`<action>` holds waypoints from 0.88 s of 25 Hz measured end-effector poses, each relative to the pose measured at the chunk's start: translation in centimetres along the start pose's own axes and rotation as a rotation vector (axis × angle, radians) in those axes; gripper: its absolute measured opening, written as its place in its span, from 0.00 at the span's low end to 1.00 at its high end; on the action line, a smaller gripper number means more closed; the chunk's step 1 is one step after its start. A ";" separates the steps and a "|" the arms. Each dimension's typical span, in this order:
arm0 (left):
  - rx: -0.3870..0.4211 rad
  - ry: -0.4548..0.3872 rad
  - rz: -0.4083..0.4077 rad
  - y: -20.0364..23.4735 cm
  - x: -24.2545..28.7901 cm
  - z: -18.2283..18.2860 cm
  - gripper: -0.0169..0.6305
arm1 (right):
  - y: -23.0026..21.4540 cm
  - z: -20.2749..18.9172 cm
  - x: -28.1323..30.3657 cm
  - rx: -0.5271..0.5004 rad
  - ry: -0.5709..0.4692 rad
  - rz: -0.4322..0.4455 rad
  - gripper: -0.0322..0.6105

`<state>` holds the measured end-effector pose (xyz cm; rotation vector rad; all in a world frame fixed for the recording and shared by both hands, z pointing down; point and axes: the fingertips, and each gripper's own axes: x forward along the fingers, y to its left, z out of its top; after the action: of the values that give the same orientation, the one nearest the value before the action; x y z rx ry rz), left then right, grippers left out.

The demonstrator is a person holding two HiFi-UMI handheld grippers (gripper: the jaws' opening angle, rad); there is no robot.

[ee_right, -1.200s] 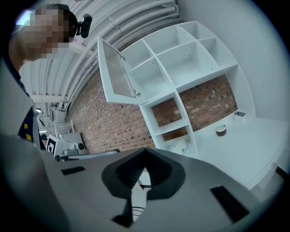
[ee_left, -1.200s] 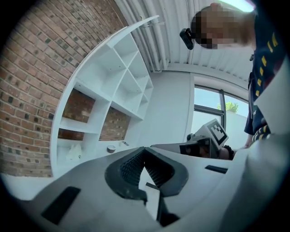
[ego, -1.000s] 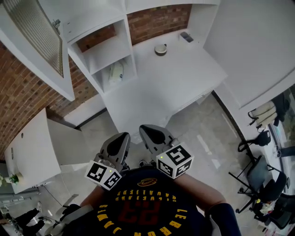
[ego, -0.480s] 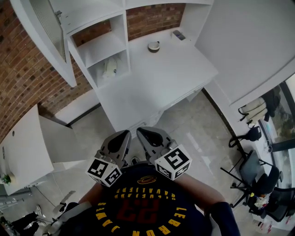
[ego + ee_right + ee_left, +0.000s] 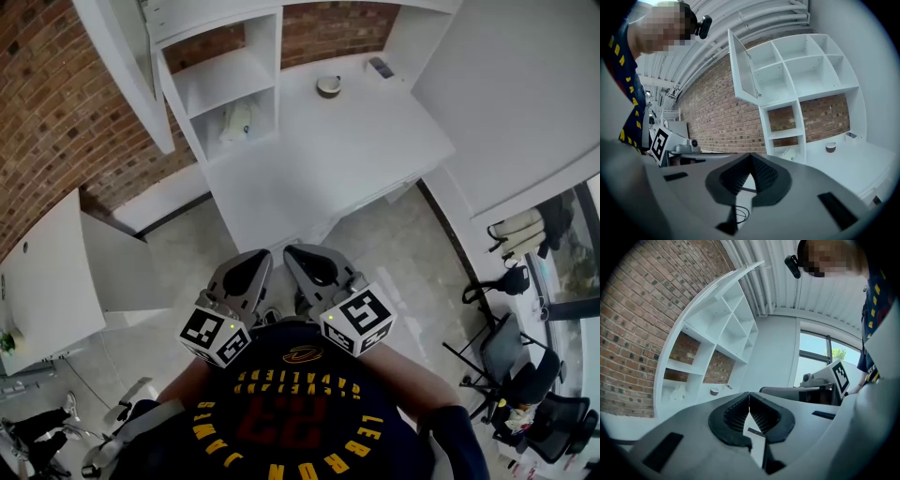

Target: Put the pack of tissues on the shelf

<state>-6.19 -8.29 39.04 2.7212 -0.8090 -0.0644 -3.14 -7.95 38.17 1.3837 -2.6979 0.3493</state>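
The pack of tissues (image 5: 236, 120) is a pale bundle lying in the lower cubby of the white shelf unit (image 5: 220, 80) at the desk's back left. It also shows small in the left gripper view (image 5: 677, 392) and the right gripper view (image 5: 789, 153). My left gripper (image 5: 257, 256) and right gripper (image 5: 293, 252) sit side by side close to my chest, off the desk's front edge and far from the pack. Both are shut, pads meeting, with nothing between them (image 5: 749, 394) (image 5: 751, 155).
On the white desk (image 5: 319, 169) stand a small round container (image 5: 328, 85) and a dark flat item (image 5: 381, 67) near the brick wall. An open cabinet door (image 5: 122, 66) hangs at upper left. A low white cabinet (image 5: 47, 281) stands left, office chairs (image 5: 520, 375) right.
Both grippers stay shut and together before my chest. The head view has shifted a little, so the desk and shelf sit slightly further right in the frame than half a second ago.
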 end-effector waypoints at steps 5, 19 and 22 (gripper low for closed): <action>-0.008 0.017 -0.003 0.5 0.5 -0.3 0.03 | -0.4 0.3 0.5 -0.003 0.002 -0.003 0.03; -0.015 0.074 -0.021 1.9 1.9 -1.2 0.03 | -2.1 0.0 1.5 0.033 0.000 -0.027 0.03; -0.019 0.089 -0.018 2.3 2.0 -1.5 0.03 | -2.4 0.0 1.9 0.043 0.002 -0.029 0.03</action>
<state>-5.53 -10.85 41.26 2.6922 -0.7556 0.0441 -2.36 -10.78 38.94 1.4306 -2.6811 0.4081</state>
